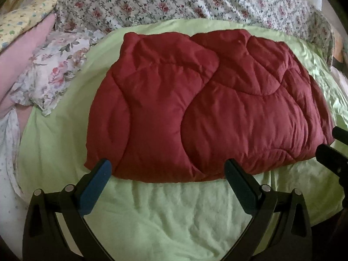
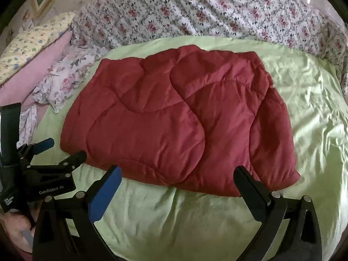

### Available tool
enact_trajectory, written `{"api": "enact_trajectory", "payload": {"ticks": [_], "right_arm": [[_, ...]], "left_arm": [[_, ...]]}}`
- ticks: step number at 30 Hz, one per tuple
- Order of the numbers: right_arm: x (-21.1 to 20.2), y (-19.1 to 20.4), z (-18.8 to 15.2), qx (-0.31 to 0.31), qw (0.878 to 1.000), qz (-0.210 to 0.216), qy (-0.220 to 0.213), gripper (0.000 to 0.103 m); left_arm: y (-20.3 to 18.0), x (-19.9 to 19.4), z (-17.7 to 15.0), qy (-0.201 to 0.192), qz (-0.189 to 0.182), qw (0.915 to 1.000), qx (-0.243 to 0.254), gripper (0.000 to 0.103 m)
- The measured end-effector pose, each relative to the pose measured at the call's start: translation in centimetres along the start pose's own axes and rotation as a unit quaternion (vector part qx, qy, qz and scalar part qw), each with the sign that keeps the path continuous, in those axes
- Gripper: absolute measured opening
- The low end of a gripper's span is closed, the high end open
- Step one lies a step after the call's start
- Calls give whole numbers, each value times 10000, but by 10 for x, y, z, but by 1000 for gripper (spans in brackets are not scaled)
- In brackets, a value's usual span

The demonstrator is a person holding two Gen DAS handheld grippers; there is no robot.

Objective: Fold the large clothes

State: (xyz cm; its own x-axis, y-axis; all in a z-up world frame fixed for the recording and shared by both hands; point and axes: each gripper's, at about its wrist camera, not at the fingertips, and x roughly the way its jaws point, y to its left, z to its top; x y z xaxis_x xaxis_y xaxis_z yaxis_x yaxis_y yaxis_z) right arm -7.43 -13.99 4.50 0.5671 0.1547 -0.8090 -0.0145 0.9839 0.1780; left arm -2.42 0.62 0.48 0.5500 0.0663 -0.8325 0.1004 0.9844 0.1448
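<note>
Item 1, nearest: left gripper (image 1: pixel 168 169) and right gripper (image 2: pixel 178 175), fingers (image 1: pixel 96 187) spread wide on both, nothing between them; they hang over bare sheet, apparently let go and drawn clear.
Item 2: green sheet (image 1: pixel 163 213) of the bed, rumpled, carrying the work.
Item 3: red quilted garment (image 1: pixel 202 108), folded into a thick slab, its near edge just beyond the fingertips, untouched. Folding looks largely done.
Item 4, farthest: floral bedding (image 1: pixel 174 2) and pillows (image 1: pixel 19 21), at the wall.
</note>
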Motion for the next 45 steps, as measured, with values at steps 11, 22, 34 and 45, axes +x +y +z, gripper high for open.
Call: {"api": "enact_trajectory", "payload": {"ticks": [11, 22, 34, 45], "right_arm": [[10, -4, 16, -129, 9993, 131, 321, 103], [25, -4, 27, -43, 9989, 224, 400, 103], [24, -9, 42, 11, 9994, 237, 265, 103], [21, -6, 42, -27, 9994, 238, 252, 103]], "left_arm": [[3, 3, 23, 78, -270, 9996, 76, 103], [-1, 11, 38, 71, -320, 9994, 78, 103], [0, 13, 45, 26, -349, 9994, 57, 103], [0, 10, 47, -23, -364, 9993, 29, 103]]}}
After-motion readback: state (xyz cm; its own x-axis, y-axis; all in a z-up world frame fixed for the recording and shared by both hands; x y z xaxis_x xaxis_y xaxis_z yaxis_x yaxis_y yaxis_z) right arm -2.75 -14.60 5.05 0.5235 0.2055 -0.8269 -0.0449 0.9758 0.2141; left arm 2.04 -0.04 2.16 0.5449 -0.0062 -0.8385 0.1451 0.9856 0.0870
